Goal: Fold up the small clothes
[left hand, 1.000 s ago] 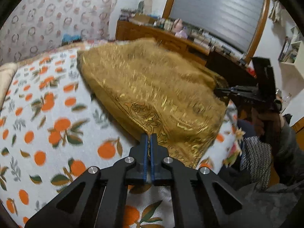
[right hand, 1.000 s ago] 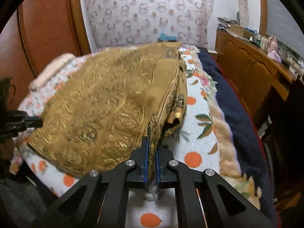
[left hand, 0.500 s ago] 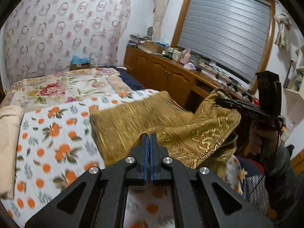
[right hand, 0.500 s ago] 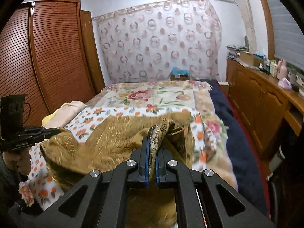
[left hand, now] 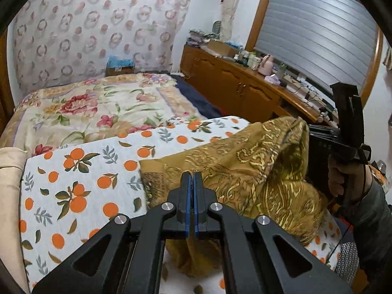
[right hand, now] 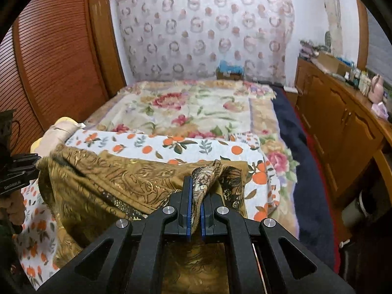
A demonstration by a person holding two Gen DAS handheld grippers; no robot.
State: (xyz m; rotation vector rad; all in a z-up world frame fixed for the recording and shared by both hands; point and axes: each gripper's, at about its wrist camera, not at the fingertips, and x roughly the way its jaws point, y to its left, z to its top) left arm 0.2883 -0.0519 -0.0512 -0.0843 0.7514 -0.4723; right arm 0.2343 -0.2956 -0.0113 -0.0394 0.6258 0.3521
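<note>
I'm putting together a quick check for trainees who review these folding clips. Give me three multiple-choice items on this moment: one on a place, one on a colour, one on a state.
1. Where does the golden garment lie?
A. on the wooden cabinet
B. on the orange-print sheet, at the near end of the bed
C. on the floor

2. What colour are the pads inside the gripper fingers?
A. blue
B. red
C. white

3. What is the right gripper doing?
A. standing open above the cloth
B. shut on nothing
C. shut on a bunched edge of the garment

Answers:
1 B, gold fabric spreads over the orange-print sheet.
2 A, blue strips line the inner fingers.
3 C, a fold of patterned cloth is pinched between the jaws in the right wrist view.
</note>
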